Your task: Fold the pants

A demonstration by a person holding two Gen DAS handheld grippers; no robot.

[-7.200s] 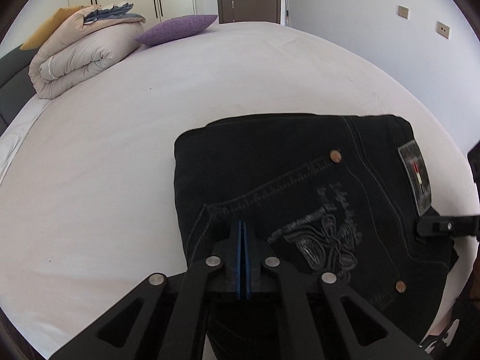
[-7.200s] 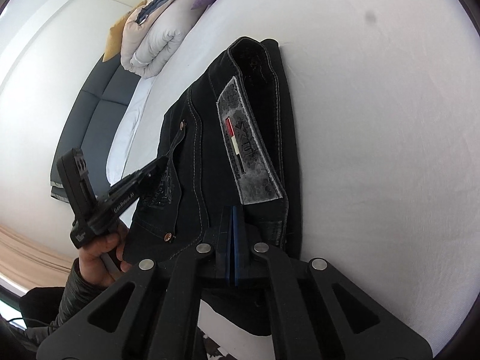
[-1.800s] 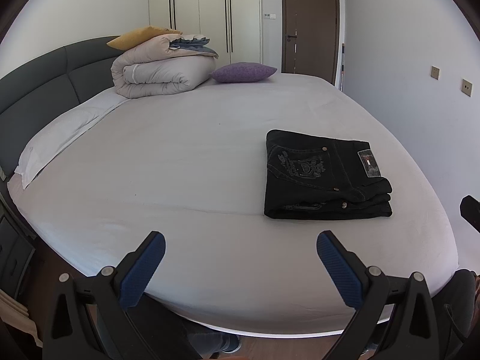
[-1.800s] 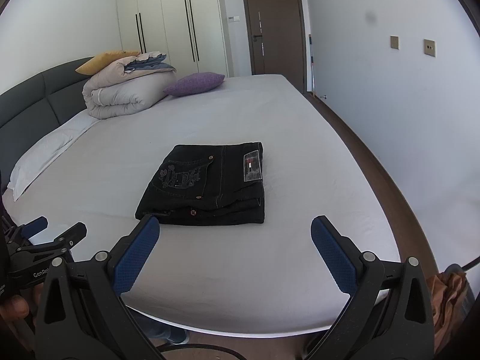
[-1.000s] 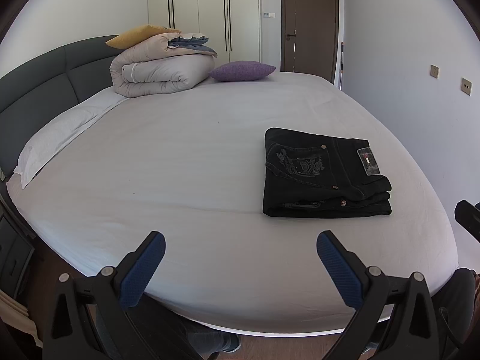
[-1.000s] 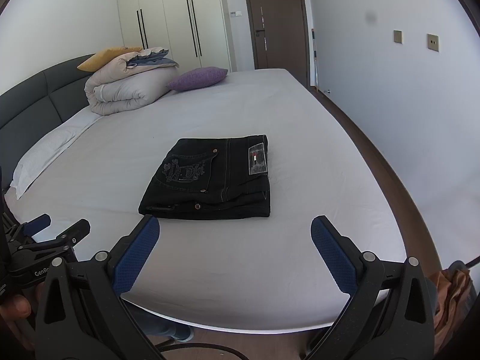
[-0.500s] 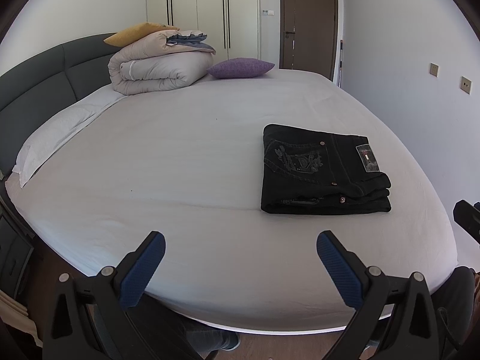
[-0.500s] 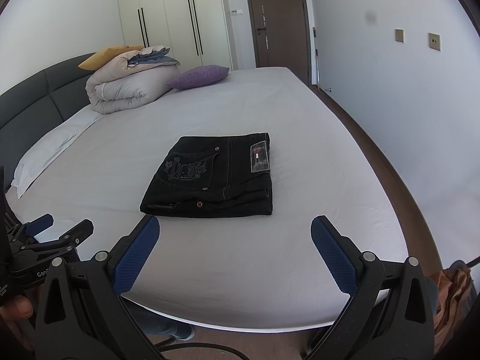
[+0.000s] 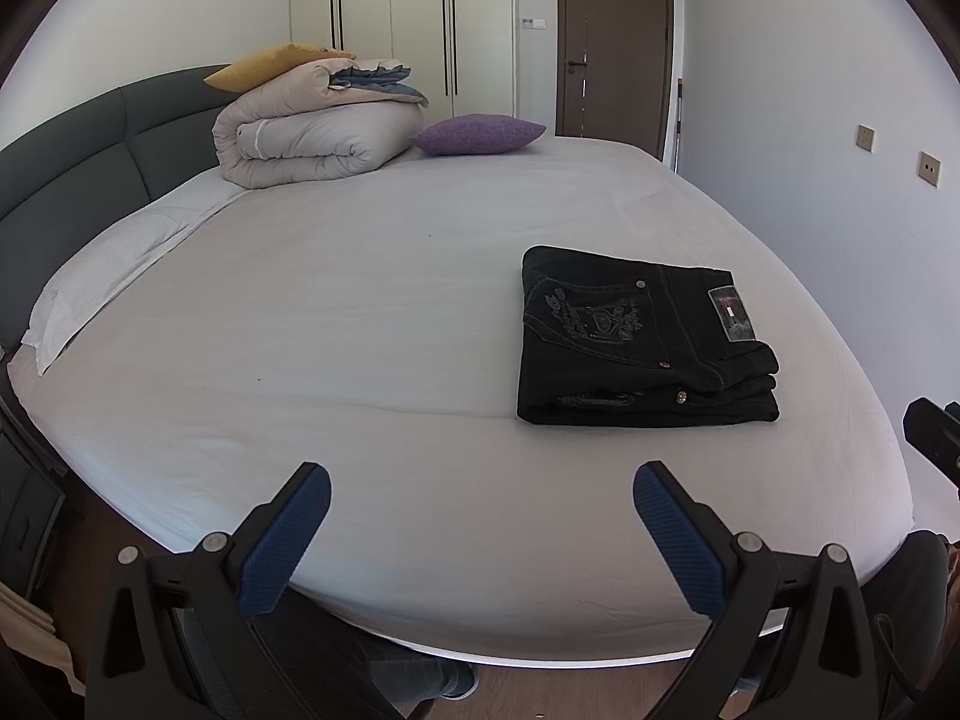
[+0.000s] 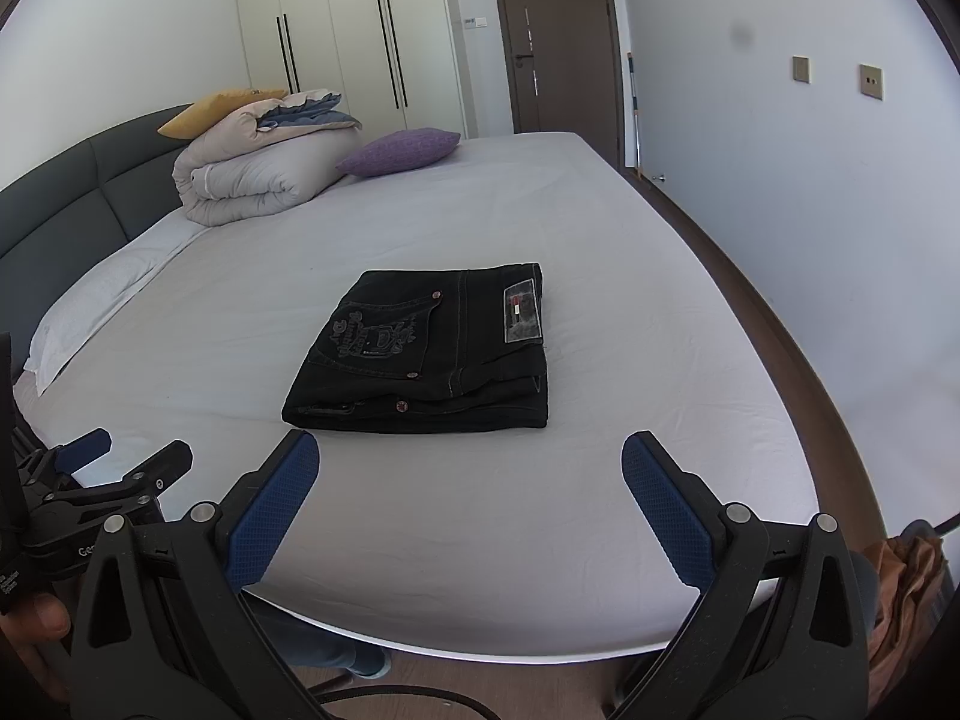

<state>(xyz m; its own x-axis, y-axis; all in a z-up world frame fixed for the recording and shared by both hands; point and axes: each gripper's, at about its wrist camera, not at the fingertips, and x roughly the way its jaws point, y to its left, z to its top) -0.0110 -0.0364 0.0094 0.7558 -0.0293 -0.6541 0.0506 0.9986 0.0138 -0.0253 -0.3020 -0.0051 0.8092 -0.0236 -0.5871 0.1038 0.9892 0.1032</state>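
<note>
The black pants [image 9: 642, 339] lie folded into a neat rectangle on the white bed [image 9: 360, 312], near its foot edge, back pocket embroidery and label up. They also show in the right wrist view [image 10: 426, 354]. My left gripper [image 9: 480, 516] is open and empty, held back from the foot of the bed, left of the pants. My right gripper [image 10: 471, 486] is open and empty, in front of the pants and apart from them. The left gripper shows at the left edge of the right wrist view [image 10: 114, 462].
A rolled duvet [image 9: 312, 132] with a yellow pillow on top and a purple cushion [image 9: 477, 135] sit at the head of the bed. A grey headboard [image 9: 78, 162] runs along the left. A wall [image 10: 810, 180] stands close on the right, with wooden floor between.
Both grippers were shut low over the pants 7 seconds ago; they opened and drew back off the bed. In the last second, both views have crept slightly; the pants have not moved.
</note>
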